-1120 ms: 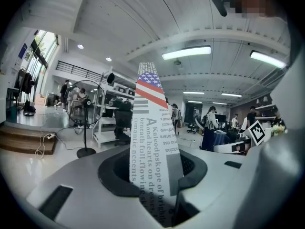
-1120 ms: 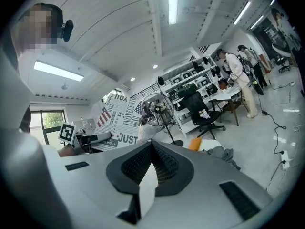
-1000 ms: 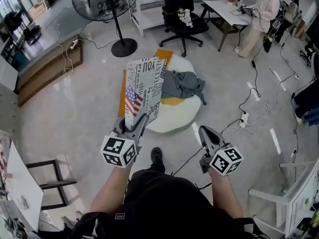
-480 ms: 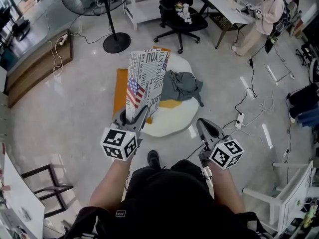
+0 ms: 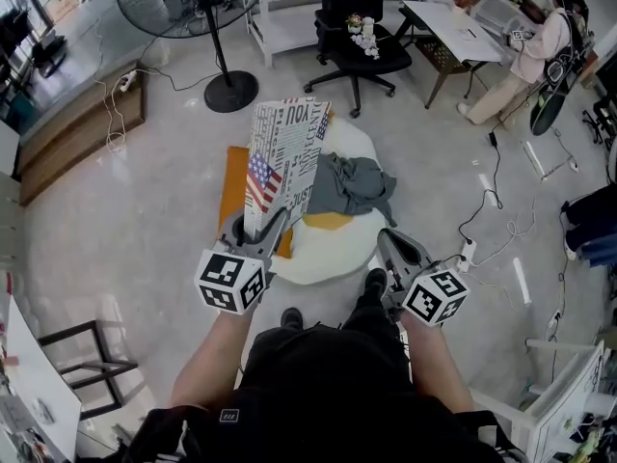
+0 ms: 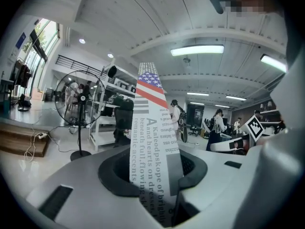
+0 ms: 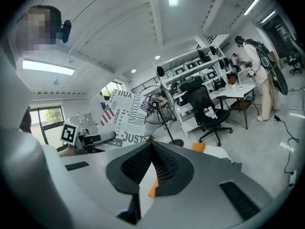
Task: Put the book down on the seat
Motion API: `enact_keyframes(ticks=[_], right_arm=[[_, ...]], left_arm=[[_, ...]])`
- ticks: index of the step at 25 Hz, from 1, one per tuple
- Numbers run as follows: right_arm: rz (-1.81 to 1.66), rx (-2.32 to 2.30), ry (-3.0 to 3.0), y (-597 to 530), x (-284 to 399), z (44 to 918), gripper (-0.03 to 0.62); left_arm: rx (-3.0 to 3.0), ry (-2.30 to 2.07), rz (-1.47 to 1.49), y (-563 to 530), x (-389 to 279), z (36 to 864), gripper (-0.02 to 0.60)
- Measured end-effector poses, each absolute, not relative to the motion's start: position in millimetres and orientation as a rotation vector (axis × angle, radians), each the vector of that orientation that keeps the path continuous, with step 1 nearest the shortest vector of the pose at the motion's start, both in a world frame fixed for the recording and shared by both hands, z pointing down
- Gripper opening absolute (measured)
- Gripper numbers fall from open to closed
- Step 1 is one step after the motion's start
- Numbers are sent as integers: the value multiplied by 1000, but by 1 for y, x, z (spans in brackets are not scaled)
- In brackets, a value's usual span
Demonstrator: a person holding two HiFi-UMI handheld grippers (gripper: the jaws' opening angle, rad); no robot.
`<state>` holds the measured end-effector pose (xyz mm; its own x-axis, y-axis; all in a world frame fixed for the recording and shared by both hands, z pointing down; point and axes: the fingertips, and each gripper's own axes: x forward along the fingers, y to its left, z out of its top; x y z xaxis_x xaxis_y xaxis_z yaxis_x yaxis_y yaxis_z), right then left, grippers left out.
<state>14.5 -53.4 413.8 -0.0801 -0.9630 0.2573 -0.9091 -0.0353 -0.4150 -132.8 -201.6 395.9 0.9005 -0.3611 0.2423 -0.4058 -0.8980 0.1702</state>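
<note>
The person wears a black top [image 5: 318,384] that leaves the forearms bare, and black shoes [image 5: 375,283]. The left gripper [image 5: 258,228] and right gripper [image 5: 388,241] have pale grey shells. Just behind each gripper's jaws sits a white cube [image 5: 231,281] printed with black square markers. Their pads [image 7: 167,166] are dark and ribbed.

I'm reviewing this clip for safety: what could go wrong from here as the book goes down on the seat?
The left gripper holds the tall book upright by its bottom edge alone, so it could swing or slip. The grey cloth lies bunched on the white seat, so the book may land tilted and slide off.
</note>
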Motion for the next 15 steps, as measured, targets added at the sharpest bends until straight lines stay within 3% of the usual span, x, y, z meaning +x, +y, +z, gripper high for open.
enact_keyframes(ticks=[11,15], right_arm=[[-879,-1765,2336,-107,202,444,15],[-938,-1699,2429,-118,240,453,15]], left_arm=[[2652,-915,357,-223,22,415,155],[2594,-971,371,-217,54,424,155]])
